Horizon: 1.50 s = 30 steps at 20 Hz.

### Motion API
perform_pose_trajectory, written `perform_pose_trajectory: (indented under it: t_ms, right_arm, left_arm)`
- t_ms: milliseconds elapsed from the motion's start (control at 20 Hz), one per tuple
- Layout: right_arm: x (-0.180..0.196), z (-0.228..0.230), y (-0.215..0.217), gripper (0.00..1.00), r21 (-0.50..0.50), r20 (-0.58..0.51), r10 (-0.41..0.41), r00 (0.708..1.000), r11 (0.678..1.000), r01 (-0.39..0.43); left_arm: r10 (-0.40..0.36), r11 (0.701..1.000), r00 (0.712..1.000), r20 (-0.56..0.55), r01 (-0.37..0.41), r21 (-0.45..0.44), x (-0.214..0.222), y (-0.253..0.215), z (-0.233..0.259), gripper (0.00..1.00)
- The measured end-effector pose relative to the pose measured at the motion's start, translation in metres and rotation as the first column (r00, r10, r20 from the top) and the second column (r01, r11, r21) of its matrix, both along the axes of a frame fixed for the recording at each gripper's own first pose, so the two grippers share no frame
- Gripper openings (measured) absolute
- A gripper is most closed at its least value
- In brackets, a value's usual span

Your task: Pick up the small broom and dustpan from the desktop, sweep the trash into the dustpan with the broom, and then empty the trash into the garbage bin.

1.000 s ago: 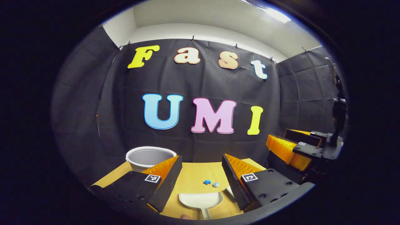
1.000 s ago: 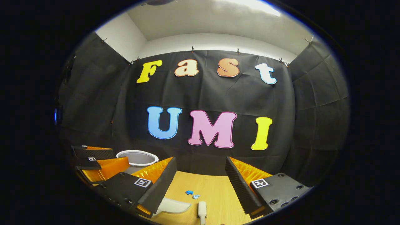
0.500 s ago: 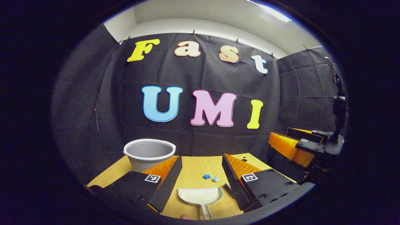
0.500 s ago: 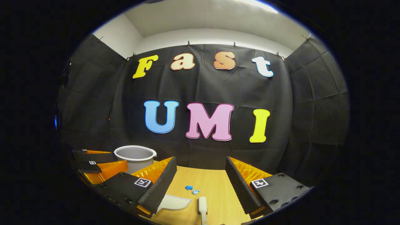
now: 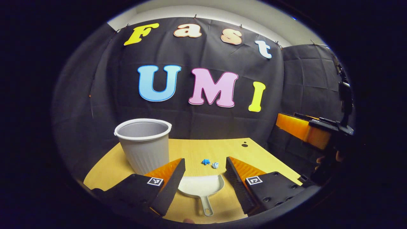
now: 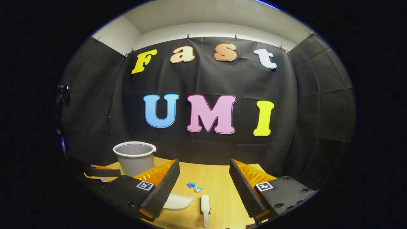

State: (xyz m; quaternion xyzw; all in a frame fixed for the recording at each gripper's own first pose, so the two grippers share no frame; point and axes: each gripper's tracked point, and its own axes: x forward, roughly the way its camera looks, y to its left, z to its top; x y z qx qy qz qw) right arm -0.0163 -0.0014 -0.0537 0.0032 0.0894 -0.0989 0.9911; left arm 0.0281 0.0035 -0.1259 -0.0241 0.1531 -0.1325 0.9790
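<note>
A white dustpan (image 5: pixel 201 187) lies flat on the wooden desktop (image 5: pixel 190 149), handle toward me, between the fingers of my open left gripper (image 5: pixel 203 173). Just beyond its lip sit two small scraps of trash, one blue (image 5: pixel 205 161) and one pale (image 5: pixel 215 165). In the right gripper view the small white broom (image 6: pixel 205 206) lies on the desk between the spread fingers of my open right gripper (image 6: pixel 203 178), with the dustpan (image 6: pixel 178 202) to its left and the trash (image 6: pixel 194 187) ahead. A grey garbage bin (image 5: pixel 143 144) stands upright at the left; it is also the bin (image 6: pixel 135 157) in the right gripper view.
The other gripper (image 5: pixel 308 128), with a hand behind it, hangs above the desk's right edge in the left gripper view. The left gripper (image 6: pixel 101 171) is low at the left in the right gripper view. Black cloth walls close the desk behind and at the sides.
Both cameras have tilted downward, and more of the desk, bin and dustpan handle shows. The dustpan, broom and trash have not moved. Both grippers stay open.
</note>
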Motion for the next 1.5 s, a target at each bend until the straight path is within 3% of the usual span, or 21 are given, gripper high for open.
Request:
perform_pose_trajectory:
  t_ms: [200,350,550,750,850,1000,1050,1200,1250,1350,1400,1500]
  right_arm:
    - [-0.003,-0.013,-0.012,0.97,0.012,-0.019,-0.015,1.0,1.0,0.016]
    - [-0.007,-0.03,-0.022,0.97,0.021,-0.055,-0.015,0.998,1.0,0.016]
    - [-0.02,-0.054,-0.046,1.0,0.059,-0.108,-0.043,0.993,0.997,0.049]
    - [-0.031,-0.076,-0.064,1.0,0.093,-0.146,-0.068,0.987,0.992,0.082]
    - [-0.036,-0.086,-0.07,1.0,0.11,-0.164,-0.071,0.984,0.99,0.089]
    - [-0.044,-0.105,-0.073,1.0,0.152,-0.208,-0.052,0.977,0.985,0.085]
    - [-0.049,-0.114,-0.071,1.0,0.174,-0.238,-0.036,0.971,0.982,0.079]
    - [-0.061,-0.128,-0.072,0.93,0.217,-0.282,-0.012,0.959,0.973,0.076]
    - [-0.063,-0.132,-0.071,0.92,0.226,-0.291,-0.005,0.957,0.971,0.074]
    - [-0.064,-0.137,-0.07,0.98,0.238,-0.307,0.01,0.952,0.969,0.066]
    - [-0.063,-0.14,-0.07,0.98,0.248,-0.313,0.019,0.95,0.967,0.063]
    - [-0.061,-0.148,-0.067,0.97,0.279,-0.334,0.042,0.942,0.959,0.057]
  left_arm:
    - [-0.016,1.0,0.987,-0.16,0.018,0.01,0.004,-0.008,-0.052,0.77]
    - [0.009,0.997,0.937,-0.348,0.02,0.079,-0.001,-0.009,-0.102,0.8]
    - [0.01,0.997,0.866,-0.5,0.027,0.066,-0.006,-0.016,-0.142,0.79]
    - [0.026,0.99,0.772,-0.635,0.068,0.123,-0.002,-0.021,-0.186,0.79]
    - [0.06,0.984,0.692,-0.719,0.079,0.158,-0.003,-0.024,-0.208,0.79]
    - [0.127,0.986,0.535,-0.835,0.02,0.163,-0.003,-0.03,-0.234,0.79]
    - [0.131,0.988,0.507,-0.852,0.008,0.157,0.001,-0.032,-0.238,0.79]
    - [0.188,0.973,0.469,-0.863,0.034,0.23,0.024,-0.029,-0.247,0.79]
    - [0.191,0.971,0.441,-0.877,0.047,0.235,0.027,-0.031,-0.251,0.79]
    - [0.22,0.968,0.349,-0.911,0.041,0.249,0.023,-0.032,-0.256,0.78]
    - [0.222,0.968,0.348,-0.911,0.032,0.248,0.029,-0.034,-0.259,0.69]
    - [0.207,0.967,0.357,-0.911,0.07,0.247,0.035,-0.036,-0.26,0.62]
